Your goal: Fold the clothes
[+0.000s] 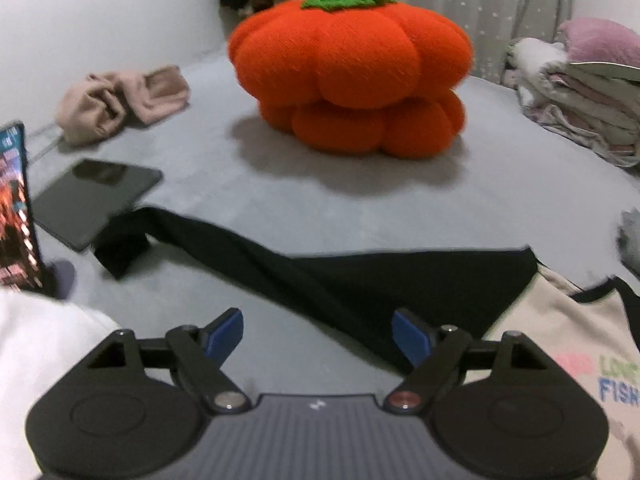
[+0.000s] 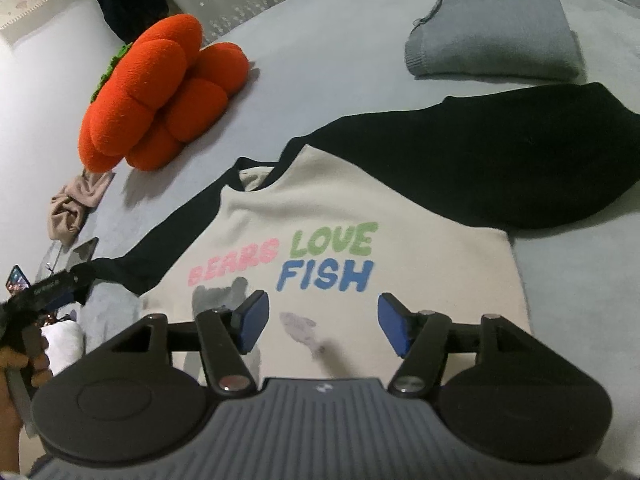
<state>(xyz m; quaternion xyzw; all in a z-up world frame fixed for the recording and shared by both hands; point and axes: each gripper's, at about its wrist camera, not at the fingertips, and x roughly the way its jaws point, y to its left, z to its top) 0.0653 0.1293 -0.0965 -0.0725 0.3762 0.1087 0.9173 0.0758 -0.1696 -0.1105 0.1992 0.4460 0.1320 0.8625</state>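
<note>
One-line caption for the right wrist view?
Open right gripper over a cream sweatshirt spread flat on the bed.

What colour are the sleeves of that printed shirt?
Black sleeves on a cream shirt; right wrist view shows best.

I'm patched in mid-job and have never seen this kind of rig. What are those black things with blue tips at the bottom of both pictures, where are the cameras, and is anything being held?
Each picture comes from a camera riding on a hand-held gripper, looking along its two blue-padded fingers. A person carries one in each hand. The left gripper hangs open over the shirt's black sleeve; the right gripper hangs open over the cream shirt printed BEARS LOVE FISH. Neither holds anything. The shirt lies spread flat on a grey bed. Also there: an orange pumpkin cushion, a folded grey garment, a crumpled beige cloth, a dark tablet and a lit phone.
</note>
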